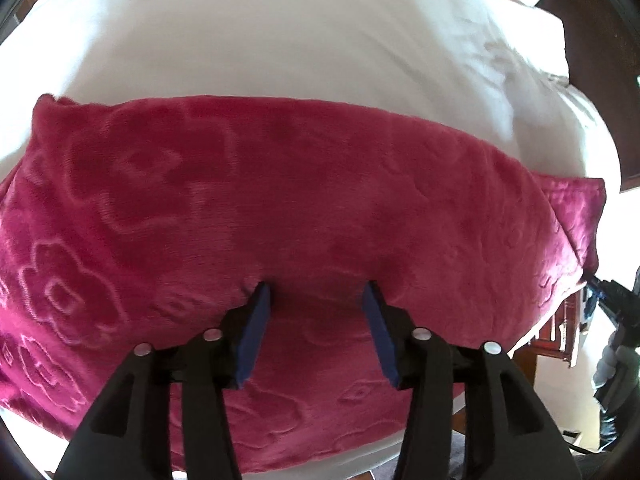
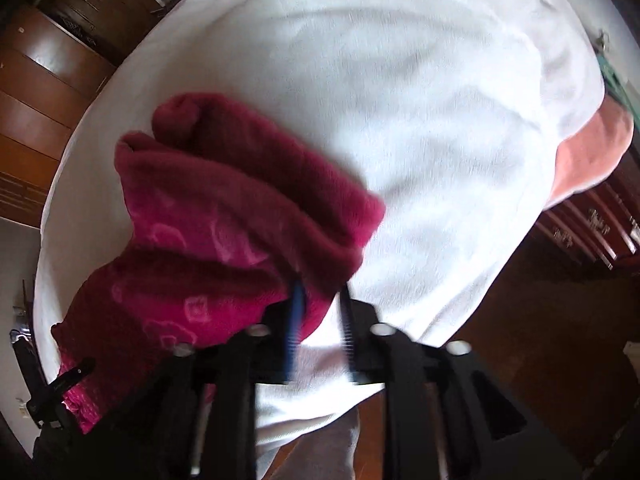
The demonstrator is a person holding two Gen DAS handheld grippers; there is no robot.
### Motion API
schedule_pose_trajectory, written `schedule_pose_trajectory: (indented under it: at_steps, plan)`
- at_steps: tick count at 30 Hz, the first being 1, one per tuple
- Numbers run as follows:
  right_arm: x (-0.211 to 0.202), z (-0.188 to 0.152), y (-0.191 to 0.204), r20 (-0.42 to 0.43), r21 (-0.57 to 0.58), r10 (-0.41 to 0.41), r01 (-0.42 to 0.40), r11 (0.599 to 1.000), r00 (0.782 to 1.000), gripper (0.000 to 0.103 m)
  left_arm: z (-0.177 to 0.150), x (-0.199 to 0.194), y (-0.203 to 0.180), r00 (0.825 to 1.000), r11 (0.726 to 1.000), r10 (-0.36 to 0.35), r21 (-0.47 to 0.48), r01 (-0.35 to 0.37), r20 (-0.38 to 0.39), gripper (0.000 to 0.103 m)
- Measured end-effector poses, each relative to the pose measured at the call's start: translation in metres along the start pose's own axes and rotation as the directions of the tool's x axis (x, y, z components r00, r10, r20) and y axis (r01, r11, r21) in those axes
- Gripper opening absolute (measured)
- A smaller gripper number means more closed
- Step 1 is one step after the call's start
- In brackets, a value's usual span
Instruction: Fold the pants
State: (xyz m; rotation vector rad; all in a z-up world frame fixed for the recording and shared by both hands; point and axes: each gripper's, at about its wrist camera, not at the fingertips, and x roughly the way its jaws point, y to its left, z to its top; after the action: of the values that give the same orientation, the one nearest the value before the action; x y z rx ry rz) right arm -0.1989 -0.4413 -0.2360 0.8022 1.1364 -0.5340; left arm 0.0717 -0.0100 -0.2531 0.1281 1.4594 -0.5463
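Magenta fleece pants (image 1: 280, 184) with a raised flower pattern lie folded in a wide band on the white bed sheet (image 1: 280, 40). My left gripper (image 1: 318, 290) points down onto the near middle of the band. It is open, its blue pads (image 1: 256, 328) are well apart, and only flat cloth lies under the gap. In the right wrist view the pants (image 2: 224, 216) end in a bunched, rolled edge. My right gripper (image 2: 320, 286) stands at that edge, blurred, with a narrow gap between its fingers. It is open; a lip of the cloth reaches between the tips and is not pinched.
A pink pillow (image 2: 592, 152) lies at the far corner of the bed (image 2: 400, 100). A brown wooden wardrobe (image 2: 48, 80) stands beyond the bed's left side. Dark carved wooden furniture (image 2: 592, 232) and wood floor (image 2: 520, 340) are to the right. The bed's near edge is just below both grippers.
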Motion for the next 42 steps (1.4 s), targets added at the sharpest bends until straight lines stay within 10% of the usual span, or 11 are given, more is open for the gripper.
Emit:
schedule_pose_trajectory:
  at_steps: [2, 5, 12, 20, 31, 42]
  plan:
    - [-0.012, 0.005, 0.007, 0.065, -0.058, -0.037, 0.041, 0.997, 0.997, 0.061, 0.002, 0.001, -0.006, 1.0, 1.0, -0.003, 0.0, 0.003, -0.001, 0.049]
    - [-0.022, 0.015, 0.018, 0.139, -0.164, -0.061, 0.084, 0.983, 0.988, 0.078, 0.006, 0.0, -0.015, 1.0, 1.0, -0.02, 0.0, 0.02, 0.008, 0.049]
    - [0.02, 0.043, 0.034, 0.078, -0.262, -0.021, 0.041, 0.964, 0.997, 0.078, 0.015, -0.01, -0.052, 0.996, 0.994, -0.084, 0.067, 0.083, 0.021, 0.049]
    - [0.036, 0.052, 0.052, 0.009, -0.269, 0.041, -0.037, 0.963, 0.999, 0.028, 0.025, -0.017, -0.11, 0.988, 0.97, -0.156, 0.189, 0.151, 0.012, 0.049]
    - [-0.024, 0.033, 0.114, 0.006, -0.329, 0.26, -0.243, 0.912, 0.966, 0.025, 0.021, -0.022, -0.091, 0.985, 0.974, -0.173, 0.15, 0.169, 0.013, 0.049]
    - [-0.034, -0.033, 0.251, -0.123, -0.501, 0.392, -0.398, 0.768, 0.912, 0.025, -0.002, -0.051, 0.013, 0.98, 0.982, -0.18, -0.048, 0.185, 0.091, 0.049]
